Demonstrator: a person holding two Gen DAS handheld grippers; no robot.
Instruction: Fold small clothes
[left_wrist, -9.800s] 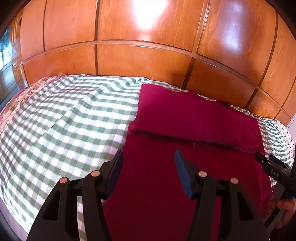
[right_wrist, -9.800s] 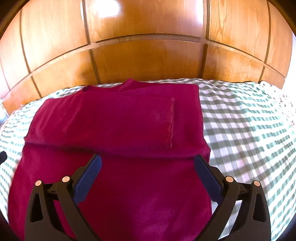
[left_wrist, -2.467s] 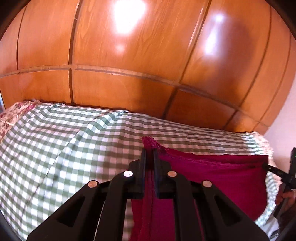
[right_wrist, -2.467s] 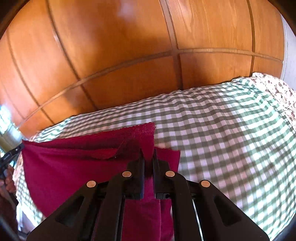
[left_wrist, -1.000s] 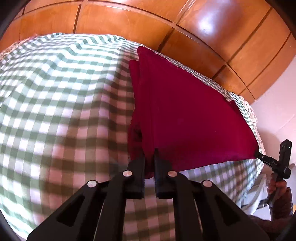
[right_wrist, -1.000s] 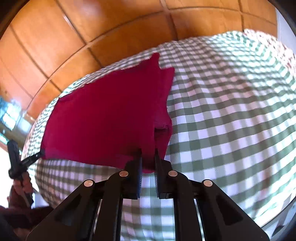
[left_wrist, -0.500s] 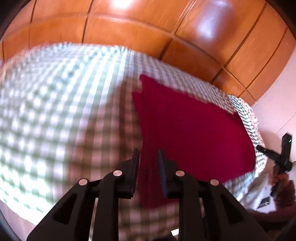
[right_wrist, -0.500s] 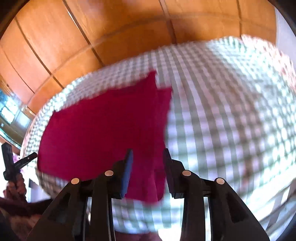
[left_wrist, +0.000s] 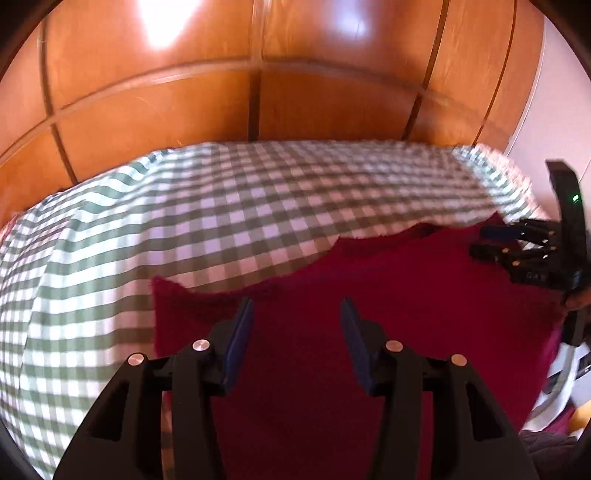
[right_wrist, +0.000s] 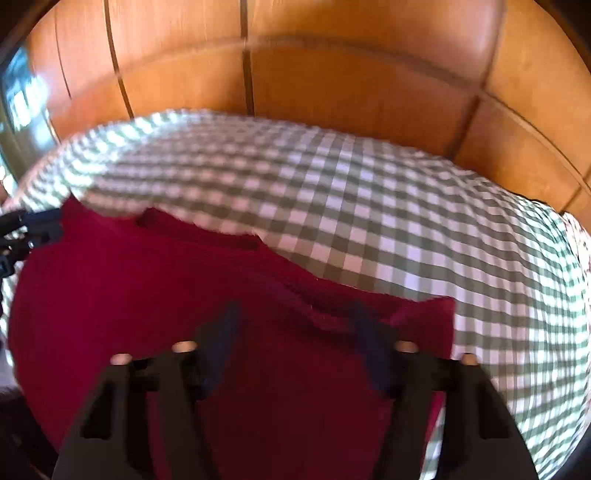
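Note:
A dark red garment (left_wrist: 388, 295) lies folded flat on the green-and-white checked bed cover (left_wrist: 184, 229). My left gripper (left_wrist: 297, 314) is open and empty, just above the garment's left part. My right gripper (right_wrist: 295, 317) is open and empty over the garment (right_wrist: 147, 288) near its right corner; this view is blurred. The right gripper also shows at the right edge of the left wrist view (left_wrist: 491, 243), and the left gripper at the left edge of the right wrist view (right_wrist: 33, 229).
A wooden panelled headboard (left_wrist: 295, 92) rises behind the bed. The checked cover (right_wrist: 369, 206) stretches beyond the garment toward the headboard. White items (left_wrist: 565, 373) lie off the bed's right edge.
Both grippers have opened wide and let go of the garment, which now lies flat on the bed. Both have tilted up toward the headboard.

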